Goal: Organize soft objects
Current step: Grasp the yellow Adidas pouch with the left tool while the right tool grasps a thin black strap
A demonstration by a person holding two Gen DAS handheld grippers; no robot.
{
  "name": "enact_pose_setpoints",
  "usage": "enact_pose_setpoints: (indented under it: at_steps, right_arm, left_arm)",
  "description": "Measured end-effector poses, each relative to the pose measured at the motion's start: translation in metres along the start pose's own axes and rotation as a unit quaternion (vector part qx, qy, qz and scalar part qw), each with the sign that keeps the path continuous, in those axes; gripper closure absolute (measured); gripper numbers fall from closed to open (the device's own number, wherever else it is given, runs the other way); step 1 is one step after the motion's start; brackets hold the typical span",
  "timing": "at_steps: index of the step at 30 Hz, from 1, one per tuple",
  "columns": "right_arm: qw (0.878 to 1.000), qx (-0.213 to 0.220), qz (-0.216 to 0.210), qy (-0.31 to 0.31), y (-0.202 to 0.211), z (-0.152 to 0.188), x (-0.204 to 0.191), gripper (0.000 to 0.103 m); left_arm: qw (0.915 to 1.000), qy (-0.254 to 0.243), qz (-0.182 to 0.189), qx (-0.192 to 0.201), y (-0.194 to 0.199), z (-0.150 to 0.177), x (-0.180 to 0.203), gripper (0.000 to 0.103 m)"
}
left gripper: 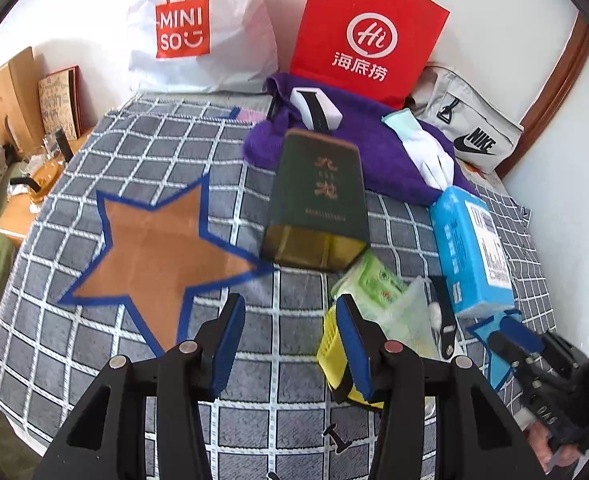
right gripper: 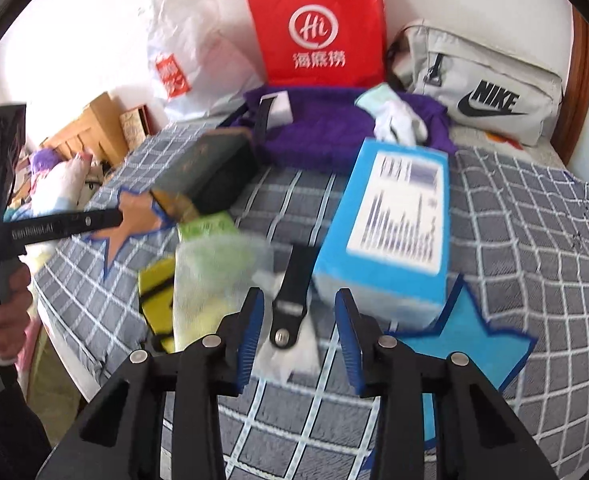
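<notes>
My left gripper [left gripper: 292,344] hangs open over the grey checked blanket [left gripper: 94,340], with nothing between its pads. Its right finger stands in front of a yellow soft item [left gripper: 332,356]. An orange star [left gripper: 154,248] lies on the blanket to the left. My right gripper [right gripper: 300,336] is open above a black strap [right gripper: 290,308] that lies on white paper; its pads do not touch the strap. A clear bag [right gripper: 214,280], a green pack [right gripper: 206,228] and the yellow item [right gripper: 158,296] lie to its left. A blue star [right gripper: 474,344] lies to the right.
A blue box [right gripper: 394,232] and a dark green box [left gripper: 318,200] sit mid-bed. A purple towel [left gripper: 334,140] with white cloth [right gripper: 398,120] lies behind them. Against the wall stand a red bag [left gripper: 366,28], a white bag [left gripper: 198,32] and a grey Nike bag [right gripper: 486,96]. A hand [right gripper: 6,312] is at the left.
</notes>
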State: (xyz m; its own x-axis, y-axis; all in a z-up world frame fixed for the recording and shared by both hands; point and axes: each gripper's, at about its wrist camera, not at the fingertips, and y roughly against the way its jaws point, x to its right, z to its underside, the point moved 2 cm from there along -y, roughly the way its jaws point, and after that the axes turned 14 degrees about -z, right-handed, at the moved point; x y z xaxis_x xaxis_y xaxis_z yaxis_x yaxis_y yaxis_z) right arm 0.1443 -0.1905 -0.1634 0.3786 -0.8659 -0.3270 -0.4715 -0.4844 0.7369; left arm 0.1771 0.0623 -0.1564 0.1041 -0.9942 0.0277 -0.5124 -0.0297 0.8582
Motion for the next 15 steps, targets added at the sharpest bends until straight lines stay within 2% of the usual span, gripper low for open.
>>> enact_pose_setpoints:
  at_steps: [3, 11, 14, 15]
  right_arm:
    - [1.0, -0.005, 0.007, 0.007, -0.013, 0.012, -0.002, 0.072]
    - [1.0, -0.028, 0.012, 0.005, -0.052, 0.019, 0.0, 0.072]
    - [0.999, -0.033, 0.03, 0.019, -0.062, 0.019, -0.003, 0.072]
    - [0.999, -0.034, 0.035, 0.02, -0.064, 0.018, -0.003, 0.079]
  left_arm:
    - [1.0, -0.003, 0.004, -0.004, -0.004, 0.007, 0.002, 0.058]
    - [0.9998, -0.012, 0.01, -0.014, -0.013, 0.02, 0.0, 0.058]
    - [0.9996, -0.019, 0.009, -0.018, -0.016, 0.022, 0.0, 0.058]
    - [0.9996, -0.02, 0.008, -0.019, -0.016, 0.022, 0.0, 0.058]
